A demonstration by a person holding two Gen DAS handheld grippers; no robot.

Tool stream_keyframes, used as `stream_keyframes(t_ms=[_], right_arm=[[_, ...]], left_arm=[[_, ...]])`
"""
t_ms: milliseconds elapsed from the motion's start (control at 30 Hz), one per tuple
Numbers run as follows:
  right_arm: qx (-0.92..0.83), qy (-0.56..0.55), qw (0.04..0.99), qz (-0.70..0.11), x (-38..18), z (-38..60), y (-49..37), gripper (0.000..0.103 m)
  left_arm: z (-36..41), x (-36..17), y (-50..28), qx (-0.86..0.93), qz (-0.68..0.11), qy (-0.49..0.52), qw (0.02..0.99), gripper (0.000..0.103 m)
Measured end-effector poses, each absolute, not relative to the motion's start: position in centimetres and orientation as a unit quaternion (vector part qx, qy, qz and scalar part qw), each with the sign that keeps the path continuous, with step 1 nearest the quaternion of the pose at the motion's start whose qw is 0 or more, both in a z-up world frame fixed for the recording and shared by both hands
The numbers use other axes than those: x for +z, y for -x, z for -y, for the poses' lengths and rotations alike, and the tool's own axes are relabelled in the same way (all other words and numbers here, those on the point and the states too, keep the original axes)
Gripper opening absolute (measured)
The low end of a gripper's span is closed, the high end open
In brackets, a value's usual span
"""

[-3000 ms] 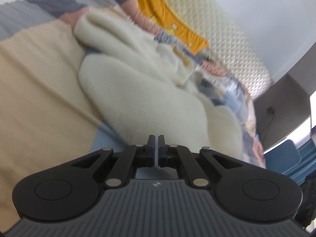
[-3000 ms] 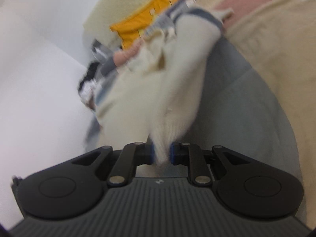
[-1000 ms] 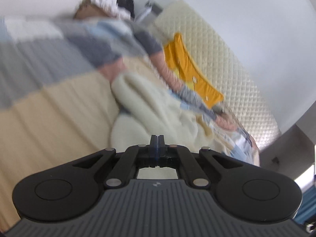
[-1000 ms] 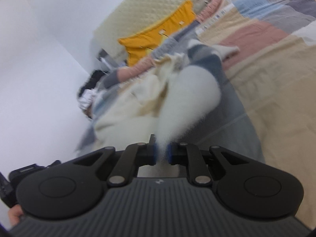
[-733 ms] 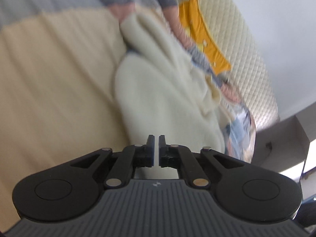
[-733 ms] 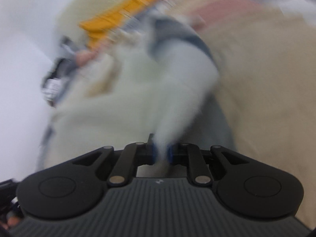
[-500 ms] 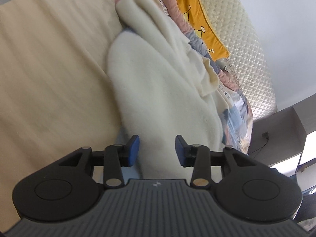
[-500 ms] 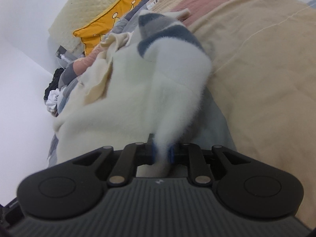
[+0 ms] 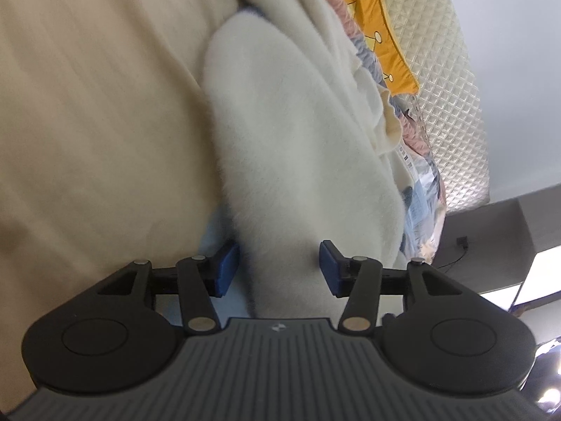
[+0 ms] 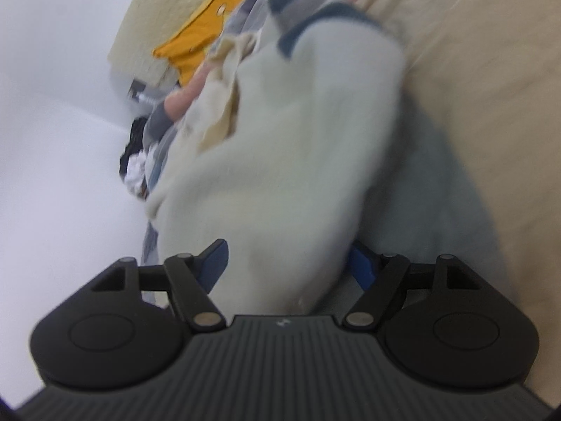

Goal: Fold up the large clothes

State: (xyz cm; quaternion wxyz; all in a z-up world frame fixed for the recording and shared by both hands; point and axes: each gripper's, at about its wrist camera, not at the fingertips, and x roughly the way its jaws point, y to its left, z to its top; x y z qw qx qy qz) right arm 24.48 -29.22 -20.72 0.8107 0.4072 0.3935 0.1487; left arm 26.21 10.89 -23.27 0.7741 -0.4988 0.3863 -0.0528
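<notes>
- Where the patchwork bedspread [image 9: 87,112] shows its beige panel, a cream fleece garment [image 9: 298,133] lies in a long heap, folded over on itself, with a grey-and-navy trim [image 10: 315,10] at its far end in the right wrist view.
- Near end of the fleece runs between the blue pads of both grippers; some of it overlaps a grey panel [image 10: 448,210] of the bedspread.
- Left gripper [image 9: 278,268]: jaws opening, fleece lying between them, right pad clear of the cloth, left pad at its edge; not pinching.
- Right gripper [image 10: 289,263]: jaws opening wide, fleece bulging between them and partly hiding the right pad; view is blurred, no squeeze visible.
- Beyond the garment, toward the head of the bed: an orange cushion [image 9: 378,28] against a quilted cream headboard [image 9: 452,80].
- Left wrist view: grey furniture [image 9: 498,231] past the bed's far edge.
- Right wrist view: dark and white clothing [image 10: 135,161] piled by the white wall [image 10: 52,140].
</notes>
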Motion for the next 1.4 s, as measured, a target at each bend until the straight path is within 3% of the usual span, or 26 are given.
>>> stream_keyframes(t_ms=[133,267,300,367,467,533,833,1067,1400], right_arm=[[0.167,-0.39,0.812,-0.402,-21.2,27.5,-25.3,0.075],[0.178,-0.378,0.82,-0.392,-21.5,26.7,-26.6,0.073],[0.178,-0.377,0.822,-0.389,-21.5,26.7,-26.9,0.065],[0.167,-0.384,0.823,-0.384,-21.8,27.0,-27.2,0.05],[0.164,-0.385,0.826,-0.377,-21.8,27.2,-27.1,0.034],[0.177,-0.383,0.83,-0.363,-21.3,27.0,-26.8,0.028],[0.252,-0.364,0.861,-0.252,-14.9,27.1,-21.3,0.018],[0.294,-0.393,0.854,-0.174,-10.7,28.1,-16.6,0.017],[0.354,-0.322,0.875,-0.077,8.0,28.3,-14.3,0.017]], left_arm=[[-10.7,-24.4,-28.2,-0.052,-0.387,0.518,0.762,0.057],[-9.6,-23.8,-30.2,-0.047,-0.395,0.47,0.788,0.054],[-9.2,-23.4,-30.3,-0.044,-0.396,0.454,0.797,0.051],[-8.6,-22.7,-29.9,-0.035,-0.392,0.419,0.818,0.027],[-8.4,-21.6,-28.6,-0.04,-0.365,0.414,0.833,0.013],[-8.7,-20.2,-27.7,-0.047,-0.338,0.414,0.844,0.011],[-10.7,-13.7,-20.5,-0.075,-0.237,0.422,0.872,0.01],[-11.6,-8.0,-15.4,-0.124,-0.185,0.453,0.863,0.01],[-11.2,11.3,-13.3,-0.185,-0.084,0.401,0.893,0.01]])
